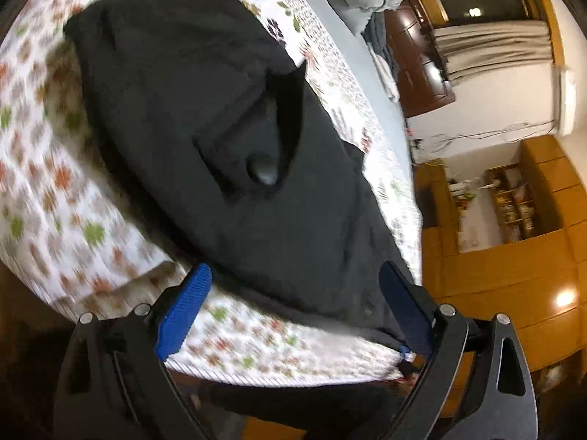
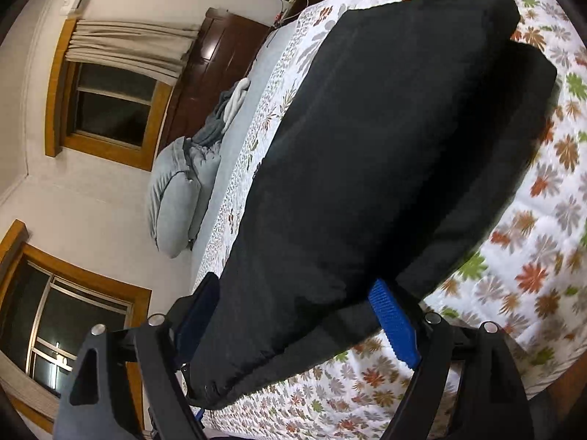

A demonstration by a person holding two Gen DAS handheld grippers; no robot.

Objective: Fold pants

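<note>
Both grippers (image 1: 293,286) (image 2: 297,300) gape, released — black pants (image 1: 205,117) stretch lengthwise away across floral bedspread (image 1: 44,168).

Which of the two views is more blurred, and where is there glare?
Left wrist view: motion blur smears the bedspread; a lamp glares on the wooden cabinet. Right wrist view: sharper, leaf print crisp; the black pants show little detail. Both are fisheye-bent.

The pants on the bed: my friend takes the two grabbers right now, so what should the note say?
Left gripper: open, nothing held, near edge of the black pants lying between its fingers.
Right gripper: open, the pants' near end between its fingers, not pinched.
Pants: on the flowered quilt, lying doubled over, layers showing at the far end.
Done: at least one fold.
Left: probably another fold and smoothing.
</note>
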